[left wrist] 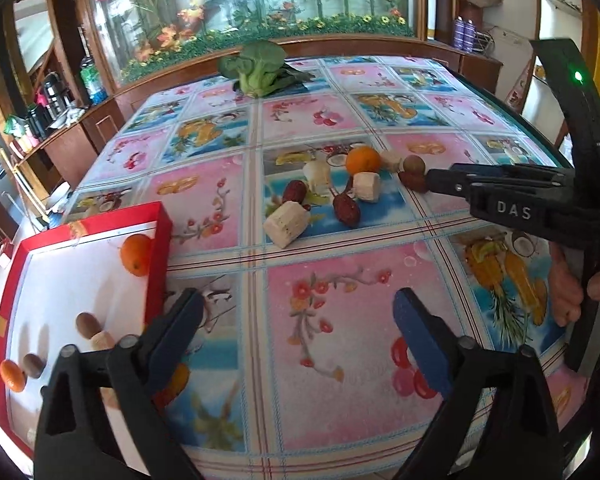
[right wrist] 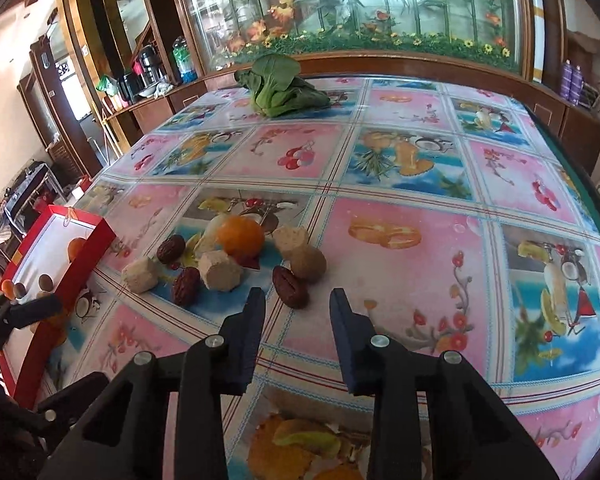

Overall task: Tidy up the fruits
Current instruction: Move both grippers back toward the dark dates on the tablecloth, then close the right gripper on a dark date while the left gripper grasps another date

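Right tool (right wrist: 297, 300) facing upright-lengthwise date (right wrist: 290, 286)

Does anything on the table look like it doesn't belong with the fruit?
Yes. A leafy green vegetable lies alone at the far edge of the table, well apart from the pile of fruit. It is the only vegetable in sight. Nothing looks spilled or broken, and the red box sits flat.

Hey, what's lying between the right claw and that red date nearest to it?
Nothing: in the right wrist view, only bare tablecloth separates the right claw from the nearest date.
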{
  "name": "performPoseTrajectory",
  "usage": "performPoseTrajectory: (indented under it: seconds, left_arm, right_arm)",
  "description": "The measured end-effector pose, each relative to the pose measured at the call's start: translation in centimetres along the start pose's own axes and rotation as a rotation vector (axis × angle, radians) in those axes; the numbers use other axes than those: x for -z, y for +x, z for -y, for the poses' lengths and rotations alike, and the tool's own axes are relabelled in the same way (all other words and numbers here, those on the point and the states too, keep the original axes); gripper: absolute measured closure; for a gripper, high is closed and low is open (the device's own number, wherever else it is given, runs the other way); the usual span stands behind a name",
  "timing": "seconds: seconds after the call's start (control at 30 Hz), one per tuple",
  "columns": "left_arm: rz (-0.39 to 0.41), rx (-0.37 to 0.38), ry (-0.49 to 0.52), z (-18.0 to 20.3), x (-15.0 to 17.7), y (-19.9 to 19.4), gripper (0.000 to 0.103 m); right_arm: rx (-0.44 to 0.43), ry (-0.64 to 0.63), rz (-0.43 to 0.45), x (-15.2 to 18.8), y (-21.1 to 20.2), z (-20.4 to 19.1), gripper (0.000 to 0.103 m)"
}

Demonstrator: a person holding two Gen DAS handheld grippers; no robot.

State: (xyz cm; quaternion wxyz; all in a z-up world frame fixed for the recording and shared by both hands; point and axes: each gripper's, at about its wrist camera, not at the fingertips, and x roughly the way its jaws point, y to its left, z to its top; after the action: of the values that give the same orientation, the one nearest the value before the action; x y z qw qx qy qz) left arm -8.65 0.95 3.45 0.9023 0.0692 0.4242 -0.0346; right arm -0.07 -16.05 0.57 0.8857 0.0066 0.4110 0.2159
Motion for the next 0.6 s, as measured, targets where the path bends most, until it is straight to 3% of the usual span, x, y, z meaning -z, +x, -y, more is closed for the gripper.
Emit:
performPoseTrajectory:
  seconds: [0.07, 0.27, 0.37, 0.5, 0.6]
  left_arm:
    - [-0.019, 0.016, 0.01, 0.2, -0.3, 0.7, 0.022]
    - [-0.058, 0.08, 0.008, 0.4, -0.8, 1.9, 0.03]
    - [-0.072, 0.102, -0.004, 0.3, -1.4, 2.3, 0.03]
    - [-0.075, 0.137, -0.024, 0.4, -2.1, 2.4, 0.03]
    - [-0.084, 0.151, -0.029, 0.7, -2.6, 2.7, 0.033]
  right_arm:
    - [-0.002, -0.013, -0.004, -0.2, 0.2, -0.3, 0.07]
    - [-0.028, -0.013, -0.054, -1.0, 1.7, -0.6, 0.07]
    - [0.012, -0.057, -0.059, -1.1, 2.5, -1.2, 0.071]
    - [0.052, -0.095, -0.057, -1.0, 2.6, -1.5, 0.086]
    - [0.056, -0.085, -0.069, -0.9, 2.3, -0.9, 0.086]
